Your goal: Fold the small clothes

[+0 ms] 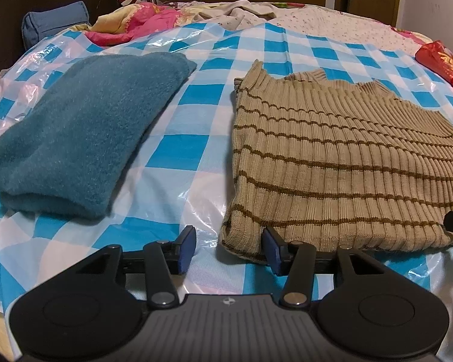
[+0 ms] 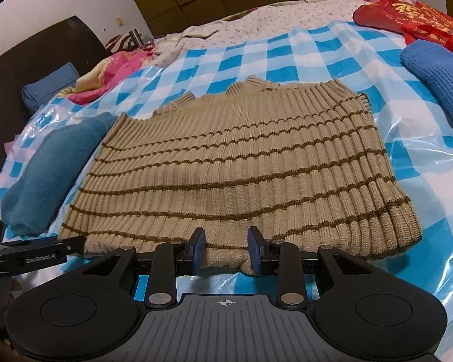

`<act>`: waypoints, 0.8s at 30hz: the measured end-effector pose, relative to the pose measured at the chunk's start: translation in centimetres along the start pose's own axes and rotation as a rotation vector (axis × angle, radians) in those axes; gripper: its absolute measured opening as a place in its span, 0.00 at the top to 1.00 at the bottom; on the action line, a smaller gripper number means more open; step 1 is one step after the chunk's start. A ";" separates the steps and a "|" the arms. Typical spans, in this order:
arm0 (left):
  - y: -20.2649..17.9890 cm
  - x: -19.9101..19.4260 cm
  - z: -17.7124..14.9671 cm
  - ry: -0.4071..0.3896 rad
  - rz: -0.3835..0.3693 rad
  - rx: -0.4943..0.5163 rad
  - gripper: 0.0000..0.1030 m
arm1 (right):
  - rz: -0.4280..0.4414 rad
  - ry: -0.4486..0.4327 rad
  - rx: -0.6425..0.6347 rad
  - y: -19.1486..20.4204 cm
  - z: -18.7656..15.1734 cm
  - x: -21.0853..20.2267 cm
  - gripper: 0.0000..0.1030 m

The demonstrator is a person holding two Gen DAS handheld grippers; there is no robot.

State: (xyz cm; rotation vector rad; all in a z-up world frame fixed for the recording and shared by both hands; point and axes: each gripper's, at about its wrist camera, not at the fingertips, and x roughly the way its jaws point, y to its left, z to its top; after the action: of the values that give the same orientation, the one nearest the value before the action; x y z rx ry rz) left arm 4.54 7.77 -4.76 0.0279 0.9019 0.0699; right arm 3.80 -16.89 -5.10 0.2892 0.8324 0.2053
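A beige ribbed sweater with brown stripes [image 1: 332, 157] [image 2: 241, 163] lies flat on the blue-and-white checked plastic sheet [image 1: 193, 96], neck to the far side. My left gripper [image 1: 229, 250] is open at its near left corner. The corner lies between the jaws against the right pad [image 1: 270, 249], and the left pad is clear of it. My right gripper [image 2: 226, 252] is shut on a puckered fold of the near hem, about mid-width. The left gripper's body [image 2: 45, 253] shows at the sweater's left corner in the right wrist view.
A folded teal garment [image 1: 84, 132] [image 2: 51, 169] lies left of the sweater. A blue knit garment [image 2: 438, 84] and a red bag [image 2: 413, 21] sit at the right. A pink quilt [image 1: 136, 21], a blue pillow [image 1: 54, 24] and a dark headboard [image 2: 30, 60] lie beyond.
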 end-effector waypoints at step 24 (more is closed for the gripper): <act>-0.1 0.0 0.0 0.000 0.004 0.007 0.42 | -0.009 -0.027 0.009 -0.4 -0.4 -0.8 0.69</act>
State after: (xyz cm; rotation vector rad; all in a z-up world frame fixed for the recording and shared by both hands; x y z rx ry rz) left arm 4.53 7.67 -4.75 0.0364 0.9024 0.0702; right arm 2.99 -17.41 -4.90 0.2960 0.8080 0.1884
